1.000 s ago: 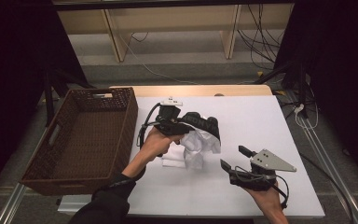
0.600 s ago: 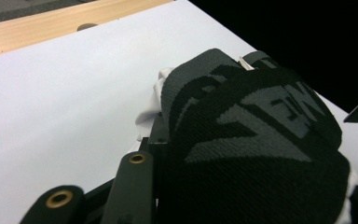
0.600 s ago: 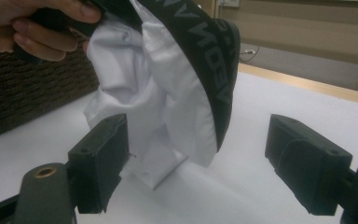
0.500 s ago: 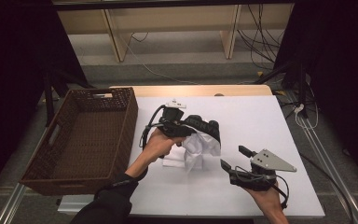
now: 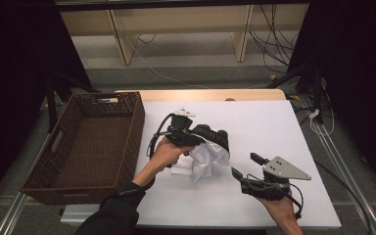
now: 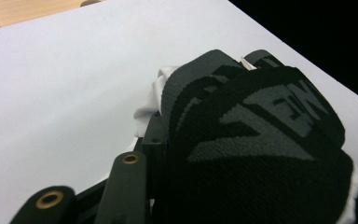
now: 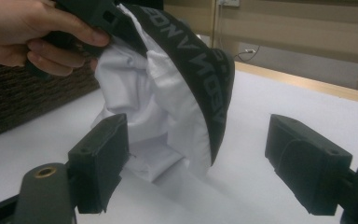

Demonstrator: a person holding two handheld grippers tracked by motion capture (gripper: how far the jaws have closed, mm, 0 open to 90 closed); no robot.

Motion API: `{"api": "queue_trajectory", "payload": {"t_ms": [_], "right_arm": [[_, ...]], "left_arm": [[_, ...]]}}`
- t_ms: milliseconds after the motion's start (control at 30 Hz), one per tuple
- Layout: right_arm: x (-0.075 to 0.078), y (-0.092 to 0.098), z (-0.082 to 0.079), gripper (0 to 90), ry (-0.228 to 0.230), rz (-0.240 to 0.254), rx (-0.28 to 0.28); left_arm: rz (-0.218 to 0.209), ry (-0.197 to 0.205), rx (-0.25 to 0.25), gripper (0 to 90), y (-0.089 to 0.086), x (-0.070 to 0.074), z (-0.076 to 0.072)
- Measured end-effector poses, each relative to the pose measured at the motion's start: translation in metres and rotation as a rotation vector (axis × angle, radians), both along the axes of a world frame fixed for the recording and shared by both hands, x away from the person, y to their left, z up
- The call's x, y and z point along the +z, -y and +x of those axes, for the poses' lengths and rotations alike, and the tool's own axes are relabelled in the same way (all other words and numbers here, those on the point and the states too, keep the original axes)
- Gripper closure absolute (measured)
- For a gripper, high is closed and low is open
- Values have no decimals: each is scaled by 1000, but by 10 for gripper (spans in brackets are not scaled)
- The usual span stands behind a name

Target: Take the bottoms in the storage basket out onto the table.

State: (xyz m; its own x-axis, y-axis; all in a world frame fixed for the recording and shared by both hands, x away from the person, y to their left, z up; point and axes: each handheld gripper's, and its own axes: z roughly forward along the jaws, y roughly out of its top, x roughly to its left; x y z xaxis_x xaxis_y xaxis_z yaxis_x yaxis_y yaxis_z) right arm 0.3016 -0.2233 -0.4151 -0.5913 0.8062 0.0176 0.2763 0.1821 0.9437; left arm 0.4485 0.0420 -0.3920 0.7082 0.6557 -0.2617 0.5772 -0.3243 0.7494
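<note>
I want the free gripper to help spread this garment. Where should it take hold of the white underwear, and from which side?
Probably the black waistband, at its free end away from the left gripper. It is the thickest, firmest edge and hangs clear of the table, arching over the loose white cloth. The right gripper, jaws open and facing it, can come straight in from the person's side.

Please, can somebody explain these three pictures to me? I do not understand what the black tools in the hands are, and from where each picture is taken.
A person holds hand-held tongs, one in each hand. One camera looks down from above; the two others ride on the tongs.

The left tongs are shut on a white garment with a black lettered waistband, lifted partly off the white table; their jaws have just been opening a little. The right tongs are open, holding nothing, near the garment. A brown woven basket stands at the left.
</note>
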Motion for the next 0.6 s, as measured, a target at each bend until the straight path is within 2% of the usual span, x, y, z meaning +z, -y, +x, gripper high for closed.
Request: {"api": "queue_trajectory", "payload": {"t_ms": [300, 600], "right_arm": [[0, 0, 0, 226, 0, 0, 0], [0, 0, 0, 226, -1, -1, 0]], "left_arm": [[35, -16, -6, 588, 1, -10, 2], [51, -43, -1, 540, 1, -22, 4]]}}
